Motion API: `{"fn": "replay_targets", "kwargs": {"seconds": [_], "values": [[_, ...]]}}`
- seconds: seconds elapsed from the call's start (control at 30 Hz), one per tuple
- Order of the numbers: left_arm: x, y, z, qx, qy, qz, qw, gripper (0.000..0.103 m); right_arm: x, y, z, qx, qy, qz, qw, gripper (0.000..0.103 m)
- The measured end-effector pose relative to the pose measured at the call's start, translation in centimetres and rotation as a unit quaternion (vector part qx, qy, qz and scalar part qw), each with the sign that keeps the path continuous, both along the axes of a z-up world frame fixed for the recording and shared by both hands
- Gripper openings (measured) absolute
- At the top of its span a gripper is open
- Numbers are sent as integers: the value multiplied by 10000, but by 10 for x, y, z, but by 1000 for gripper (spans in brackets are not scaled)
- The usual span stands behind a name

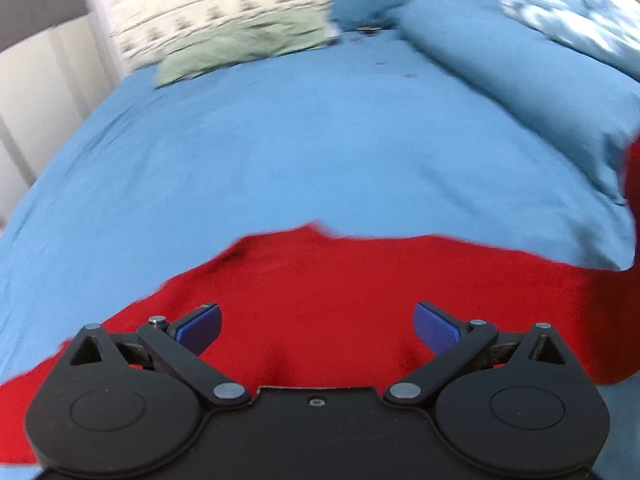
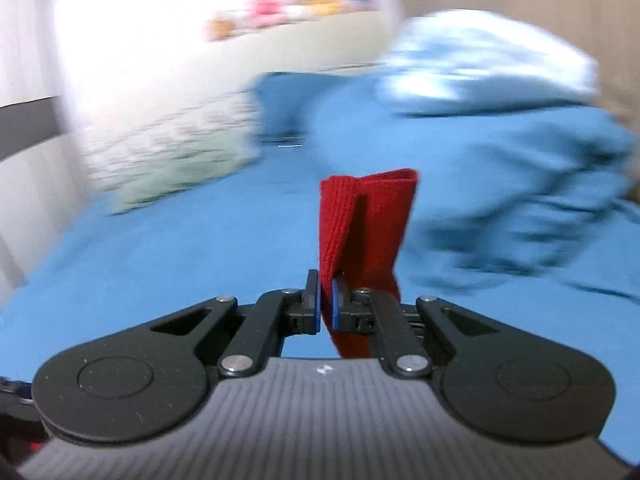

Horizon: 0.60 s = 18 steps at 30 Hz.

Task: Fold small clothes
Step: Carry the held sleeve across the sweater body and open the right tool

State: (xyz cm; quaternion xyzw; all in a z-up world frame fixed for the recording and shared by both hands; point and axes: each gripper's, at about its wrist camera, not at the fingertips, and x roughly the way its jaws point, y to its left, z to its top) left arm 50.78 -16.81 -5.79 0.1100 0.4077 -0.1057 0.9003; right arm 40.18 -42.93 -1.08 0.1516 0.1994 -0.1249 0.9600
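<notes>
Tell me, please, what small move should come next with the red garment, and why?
Probably close the left gripper on the red garment: its jaws stand open over the cloth spread on the blue bedsheet, while the right gripper already pinches a raised part.

The garment (image 1: 320, 300) is plain bright red, with a fine ribbed knit showing in the right wrist view, on a solid mid-blue bedsheet (image 1: 280, 152). Far left lies a pale green cloth (image 1: 240, 46). Far right, a blue pillow (image 1: 500, 52) sits under a mottled light-blue-and-white bundle (image 1: 572, 8).

Your left claw (image 1: 318, 326) hangs just above the red garment (image 1: 320, 280), its blue pads spread wide. Your right claw (image 2: 326, 304) is clamped on a raised fold of that garment.
</notes>
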Motion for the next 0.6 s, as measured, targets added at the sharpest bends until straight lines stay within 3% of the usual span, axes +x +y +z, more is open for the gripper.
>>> {"fn": "replay_targets", "kwargs": {"seconds": [0.13, 0.27, 0.4, 0.53, 0.6], "values": [[-6, 73, -8, -73, 88, 522, 9986, 103, 35, 95, -31, 168, -57, 1390, 9901, 20], [-14, 123, -26, -174, 288, 794, 9963, 103, 60, 170, -106, 234, 829, 2174, 9723, 20], [-24, 146, -44, -236, 392, 846, 9954, 103, 61, 204, -159, 215, 1457, 2295, 9621, 21], [-28, 148, -53, -372, 447, 735, 9956, 103, 53, 203, -166, 253, 1401, 2294, 9629, 27], [-28, 144, -53, -404, 491, 661, 9958, 103, 54, 204, -162, 335, 1438, 2358, 9605, 39]]}}
